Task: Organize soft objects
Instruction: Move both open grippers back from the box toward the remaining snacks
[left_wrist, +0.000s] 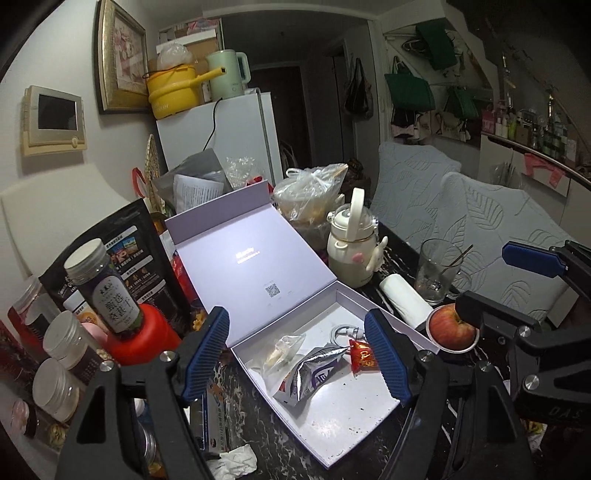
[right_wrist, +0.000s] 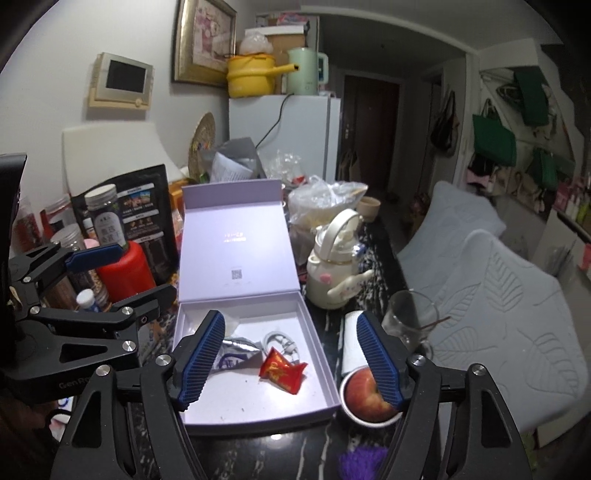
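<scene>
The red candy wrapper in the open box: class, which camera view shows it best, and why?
The right wrist view: the red candy wrapper lies whole and unobstructed on the box floor between the fingers. In the left wrist view, the wrapper is partly hidden behind a blue finger pad.

Lilac cardboard gift box (right_wrist: 325, 369), lid raised behind its tray: holds a crinkled red sweet wrapper (right_wrist: 282, 371), a silver foil sachet (left_wrist: 312, 369) to its left, a clear plastic packet (left_wrist: 282, 350) further left, and a coiled white cable (right_wrist: 277, 339) behind. Right of the box: a red apple in a white cup (right_wrist: 365, 397), a white paper roll (left_wrist: 404, 299) behind it, then a clear drinking glass (left_wrist: 437, 273). A cream handled flask (right_wrist: 332, 266) stands behind those. Left of the box: a red plastic canister (right_wrist: 127, 271) bearing a dark lidded jar (left_wrist: 105, 291).
</scene>
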